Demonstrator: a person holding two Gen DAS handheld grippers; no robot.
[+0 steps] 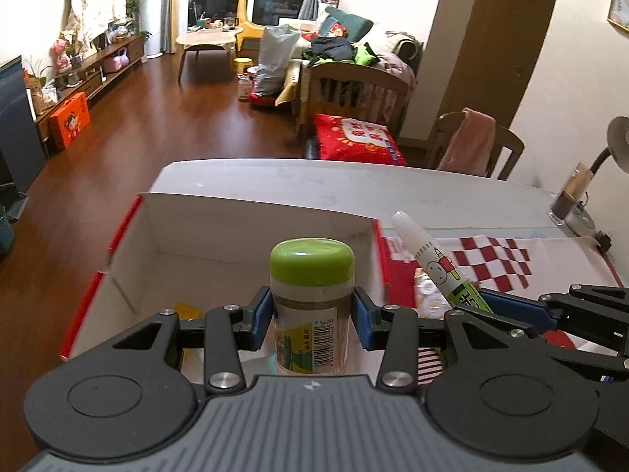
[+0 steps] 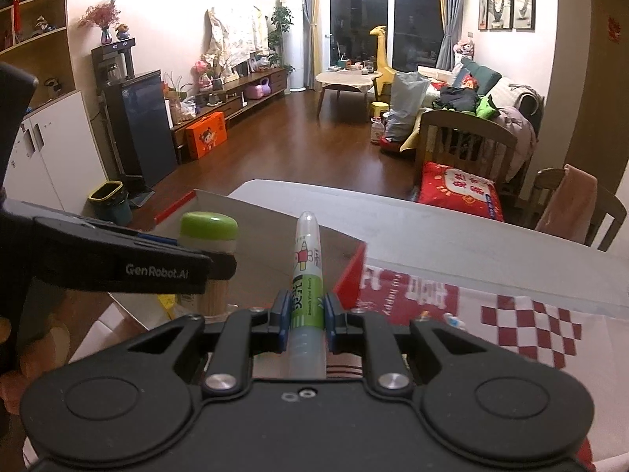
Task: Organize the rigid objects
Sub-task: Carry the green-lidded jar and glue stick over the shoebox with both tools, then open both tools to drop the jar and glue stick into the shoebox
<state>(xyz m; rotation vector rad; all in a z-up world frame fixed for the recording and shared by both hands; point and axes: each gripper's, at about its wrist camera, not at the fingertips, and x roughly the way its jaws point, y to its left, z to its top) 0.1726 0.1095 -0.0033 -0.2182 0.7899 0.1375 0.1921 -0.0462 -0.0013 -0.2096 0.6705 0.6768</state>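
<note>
Above the open box, each tool grips: jar, glue stick.

Black tool, blue pads, silver screws

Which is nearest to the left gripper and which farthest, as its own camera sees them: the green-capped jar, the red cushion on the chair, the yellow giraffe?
From the left gripper:
1. Green-capped jar, clamped between its fingers, over the open box.
2. Red cushion, beyond the table's far edge, slightly right.
3. Yellow giraffe, far back by the dark window.
</note>
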